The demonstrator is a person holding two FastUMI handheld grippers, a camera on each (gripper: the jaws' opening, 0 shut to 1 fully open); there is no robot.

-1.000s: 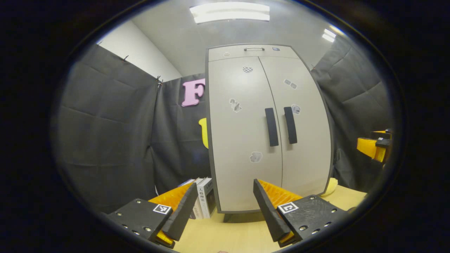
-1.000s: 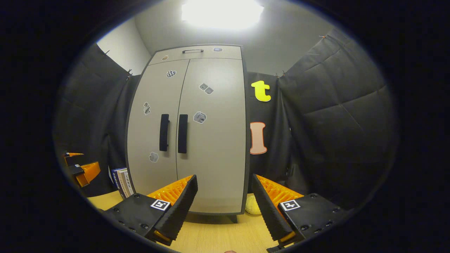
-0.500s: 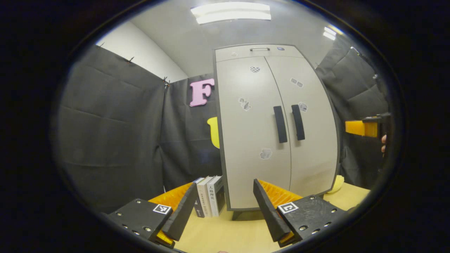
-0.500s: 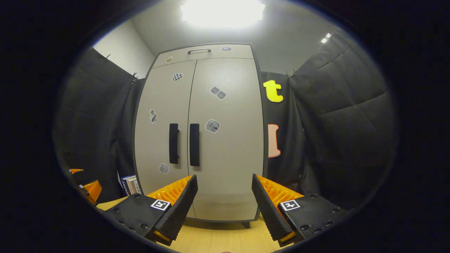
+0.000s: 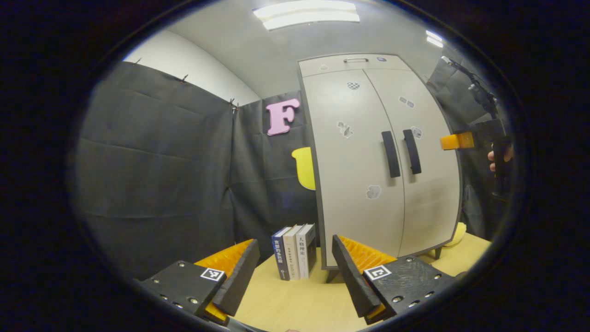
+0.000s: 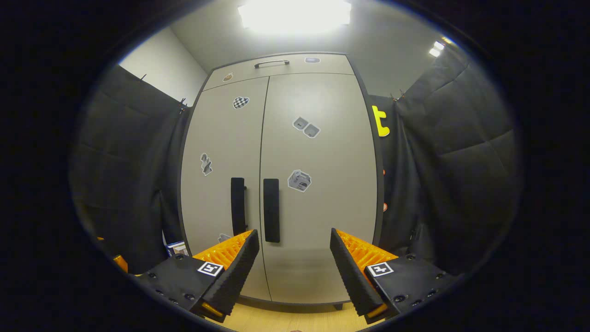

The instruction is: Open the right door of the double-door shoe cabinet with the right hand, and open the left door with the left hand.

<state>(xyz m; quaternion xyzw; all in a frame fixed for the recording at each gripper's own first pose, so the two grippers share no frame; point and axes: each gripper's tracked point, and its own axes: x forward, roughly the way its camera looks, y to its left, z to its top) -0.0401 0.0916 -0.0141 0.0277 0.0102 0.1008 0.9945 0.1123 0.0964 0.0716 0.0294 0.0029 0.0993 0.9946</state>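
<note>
A pale grey double-door shoe cabinet stands on the wooden table, both doors closed. Two dark vertical handles sit side by side at the middle seam: the left door's handle and the right door's handle. My right gripper is open, raised in front of the right door and close to it, with nothing between its fingers. In the left gripper view the cabinet is off to the right with its handles. My left gripper is open and empty, low over the table. The right gripper shows there, held by a hand.
Three upright books stand on the wooden table just left of the cabinet. A yellow soft thing lies by the cabinet's right foot. Black cloth walls close in on both sides and behind.
My right gripper has risen and moved closer to the cabinet, whose doors now loom larger. My left gripper has swung left, so the cabinet slid right and the books came into fuller view.
</note>
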